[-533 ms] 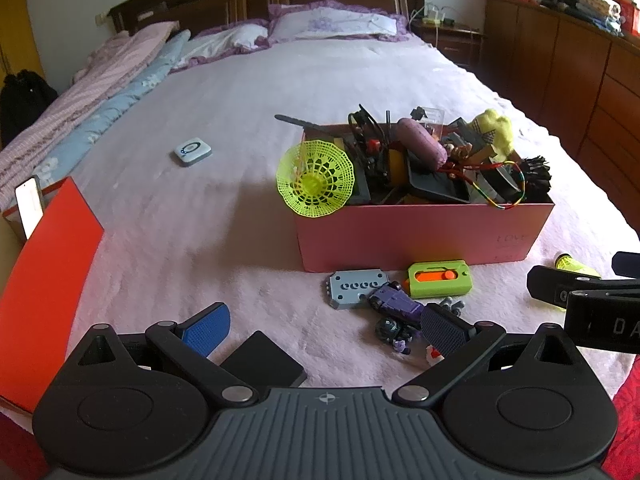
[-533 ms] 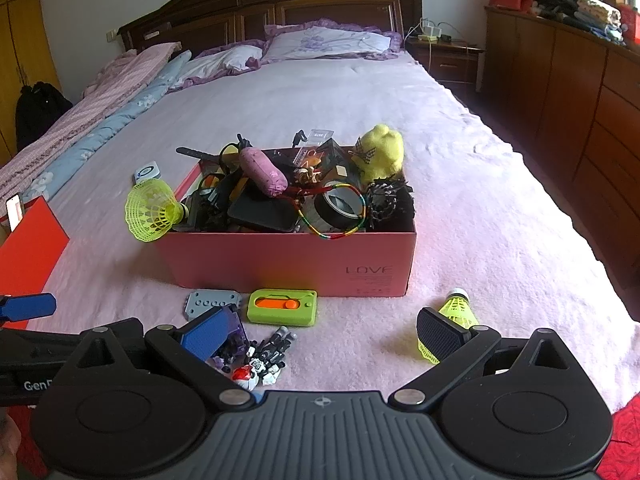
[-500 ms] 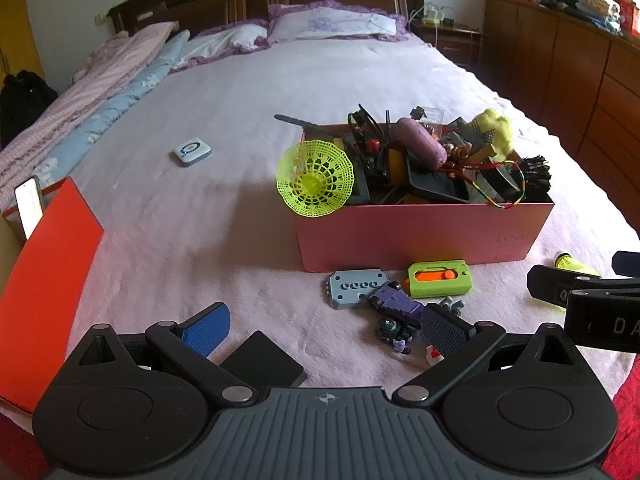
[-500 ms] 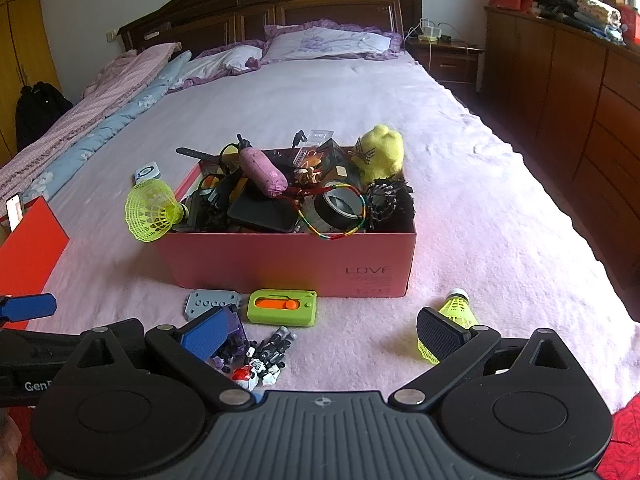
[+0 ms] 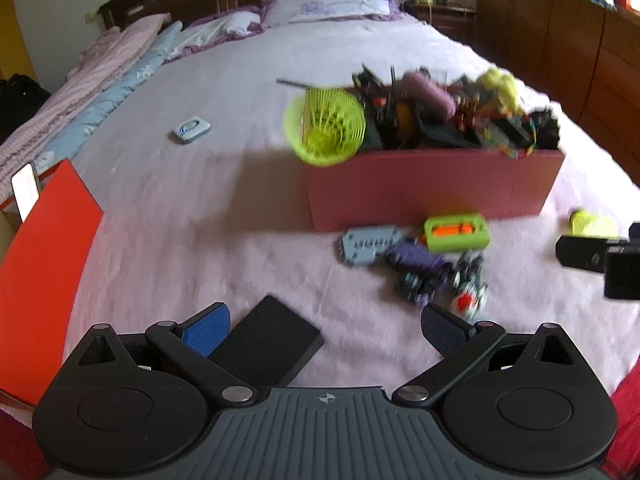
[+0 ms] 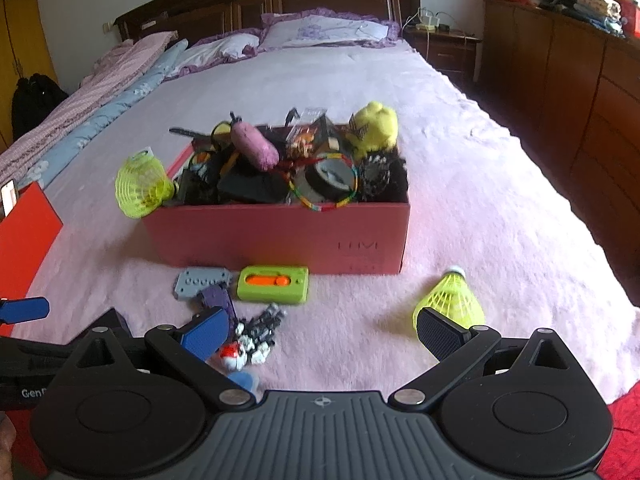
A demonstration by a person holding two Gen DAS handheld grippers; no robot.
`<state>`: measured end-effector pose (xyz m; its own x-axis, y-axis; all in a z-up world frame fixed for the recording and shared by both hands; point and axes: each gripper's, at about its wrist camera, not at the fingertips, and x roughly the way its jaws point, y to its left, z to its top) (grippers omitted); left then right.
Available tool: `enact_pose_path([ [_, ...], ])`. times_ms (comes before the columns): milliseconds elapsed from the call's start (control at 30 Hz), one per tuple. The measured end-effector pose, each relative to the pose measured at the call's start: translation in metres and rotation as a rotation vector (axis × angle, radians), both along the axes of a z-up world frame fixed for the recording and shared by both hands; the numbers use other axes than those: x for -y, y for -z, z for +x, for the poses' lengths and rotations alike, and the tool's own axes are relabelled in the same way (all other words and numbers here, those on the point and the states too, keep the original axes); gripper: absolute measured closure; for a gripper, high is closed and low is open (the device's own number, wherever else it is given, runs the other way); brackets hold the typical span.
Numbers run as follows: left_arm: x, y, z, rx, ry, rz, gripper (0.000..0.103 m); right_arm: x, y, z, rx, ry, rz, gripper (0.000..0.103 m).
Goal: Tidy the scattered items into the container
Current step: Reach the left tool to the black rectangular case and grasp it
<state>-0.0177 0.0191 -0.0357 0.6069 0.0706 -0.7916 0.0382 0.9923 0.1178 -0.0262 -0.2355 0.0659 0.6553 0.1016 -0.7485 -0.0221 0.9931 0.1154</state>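
Observation:
A pink box (image 6: pixel 280 236) (image 5: pixel 432 184), full of small items, stands on the bed. In front of it lie a grey plate (image 6: pixel 202 282), a green and orange case (image 6: pixel 274 284) (image 5: pixel 456 232), a purple toy (image 5: pixel 416 258) and a small robot figure (image 6: pixel 256 334). A yellow-green shuttlecock (image 6: pixel 450 302) lies at the right. A black card (image 5: pixel 266 340) lies by my left gripper (image 5: pixel 324 330), which is open and empty. My right gripper (image 6: pixel 320 330) is open and empty, just short of the robot figure and the shuttlecock.
A second shuttlecock (image 5: pixel 326 130) hangs over the box's left corner. A small white device (image 5: pixel 191 129) lies farther up the bed. A red box lid (image 5: pixel 44 248) stands at the left. Wooden cabinets (image 6: pixel 580 92) line the right wall.
Both grippers have moved forward and slightly up; the scene sits lower and closer in both views. Both stay open. No item has moved.

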Motion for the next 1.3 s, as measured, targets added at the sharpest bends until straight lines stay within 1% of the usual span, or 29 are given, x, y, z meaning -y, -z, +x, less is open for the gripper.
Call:
enact_pose_path([
  [67,-0.006,0.01,-0.004,-0.028,-0.009,0.005,0.0,-0.003,0.01,-0.003,-0.017,0.001,-0.004,0.001],
  [200,-0.021,0.029,-0.015,-0.071,-0.017,-0.02,0.0,-0.014,0.03,-0.012,-0.036,-0.041,-0.003,0.001],
  [367,-0.034,0.042,-0.033,-0.065,-0.007,-0.019,0.0,-0.034,0.052,-0.024,-0.032,-0.116,-0.031,0.001],
  [533,-0.041,0.045,-0.041,-0.035,-0.013,-0.007,0.0,-0.048,0.062,-0.034,-0.021,-0.169,-0.011,0.004],
  [667,-0.048,0.04,-0.039,-0.003,0.002,-0.007,0.0,-0.054,0.066,-0.037,0.005,-0.19,0.001,0.006],
  [767,-0.052,0.039,-0.035,0.012,0.011,0.004,0.0,-0.057,0.068,-0.035,0.019,-0.188,0.007,0.011],
  [900,-0.062,0.042,-0.029,0.013,0.031,-0.001,0.0,-0.062,0.074,-0.028,0.006,-0.172,0.004,0.017],
  [1000,-0.069,0.044,-0.023,0.01,0.066,-0.01,0.0,-0.063,0.078,-0.026,-0.008,-0.162,0.012,0.019],
  [1133,-0.074,0.045,-0.009,0.008,0.112,0.011,0.0,-0.067,0.083,-0.023,-0.018,-0.163,0.011,0.021],
  [1200,-0.076,0.046,-0.005,0.019,0.124,0.018,0.0,-0.07,0.084,-0.021,-0.019,-0.167,0.011,0.021],
  [1300,-0.081,0.053,0.0,0.013,0.139,0.006,0.0,-0.075,0.088,-0.016,-0.026,-0.167,0.018,0.025],
])
